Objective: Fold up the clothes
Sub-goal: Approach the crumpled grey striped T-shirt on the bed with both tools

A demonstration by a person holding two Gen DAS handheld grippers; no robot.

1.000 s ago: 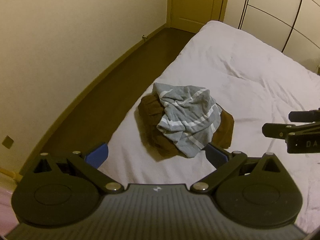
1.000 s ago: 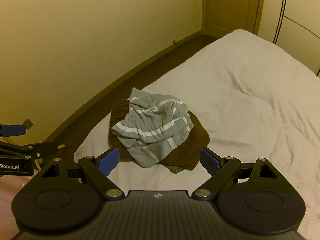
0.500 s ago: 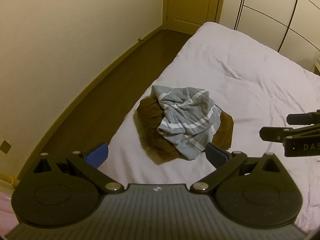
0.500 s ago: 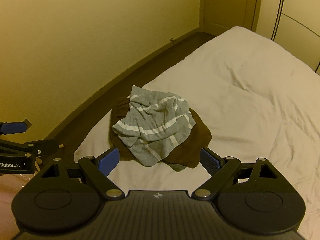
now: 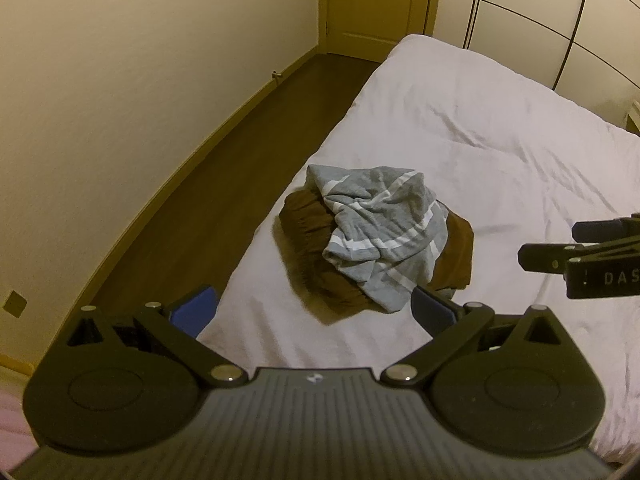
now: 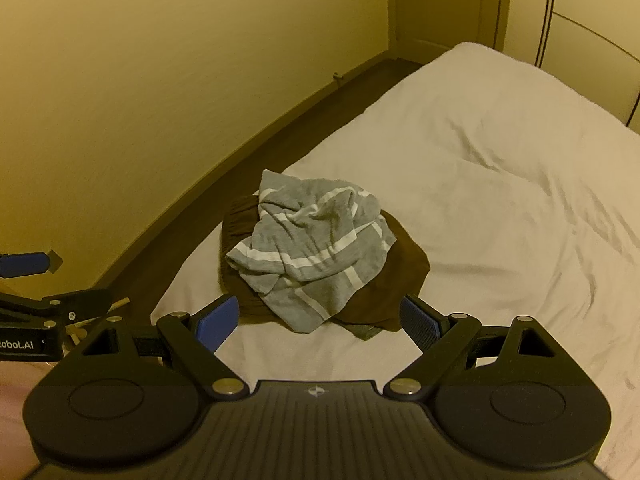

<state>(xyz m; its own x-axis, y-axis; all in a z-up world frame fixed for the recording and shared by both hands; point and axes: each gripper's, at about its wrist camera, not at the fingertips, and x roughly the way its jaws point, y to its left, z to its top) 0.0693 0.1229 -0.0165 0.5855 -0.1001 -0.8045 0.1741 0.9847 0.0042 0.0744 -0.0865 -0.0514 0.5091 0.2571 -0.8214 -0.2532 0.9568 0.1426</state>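
Right wrist view | pile [image 6: 312, 256] of crumpled clothes on bed [image 6: 500, 168], dead ahead of right hand-held gripper [image 6: 320, 316], no clear long axis | left hand-held gripper [image 5: 316, 312] faces it likewise, neither plainly nearer | both spread wide, empty.

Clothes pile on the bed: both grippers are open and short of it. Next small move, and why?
Probably ease the right gripper forward and down onto the grey striped garment to lift it off. It lies crumpled on top of the brown garment near the edge of the bed, so it has to come off first. The left gripper is also open and holds nothing.
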